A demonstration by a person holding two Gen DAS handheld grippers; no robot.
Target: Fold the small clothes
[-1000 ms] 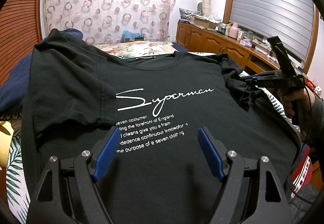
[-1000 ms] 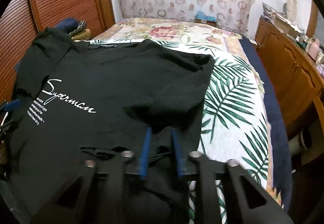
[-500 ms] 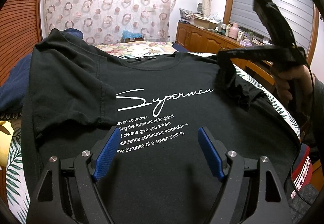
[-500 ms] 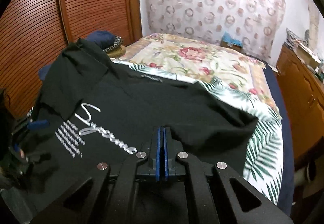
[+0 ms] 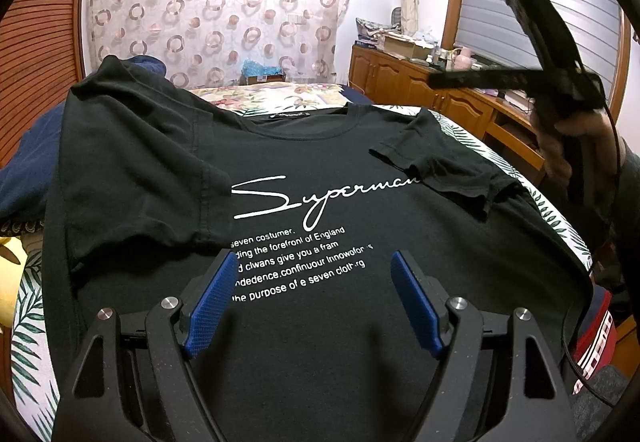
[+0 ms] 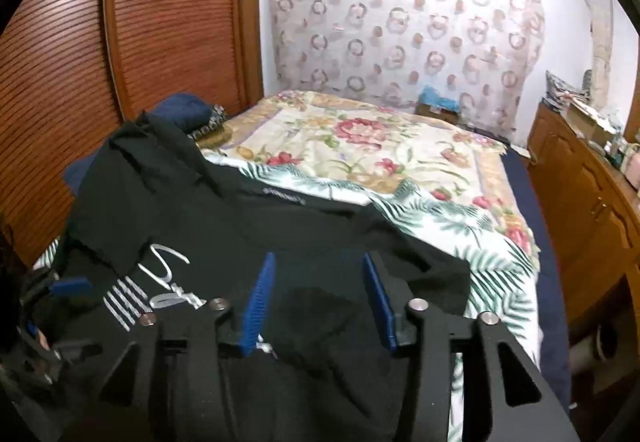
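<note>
A black T-shirt [image 5: 320, 170] with white "Superman" print lies face up on the bed; it also shows in the right wrist view [image 6: 248, 226]. Both sleeves are folded inward: the left sleeve [image 5: 136, 178] and the right sleeve [image 5: 436, 170] lie on the chest. My left gripper [image 5: 312, 294] is open and empty, low over the shirt's lower front. My right gripper [image 6: 316, 294] is open and empty, raised above the shirt's right side; it appears in the left wrist view [image 5: 540, 54] held high in a hand.
The bed has a palm-leaf and floral cover [image 6: 384, 154]. A dark blue pillow [image 6: 184, 110] lies at the far left. A wooden dresser [image 5: 420, 90] with clutter stands along the right. A slatted wooden wardrobe [image 6: 120, 42] is on the left.
My right gripper carried the right sleeve inward over the chest, opened, let it go and lifted away. My left gripper has not moved.
</note>
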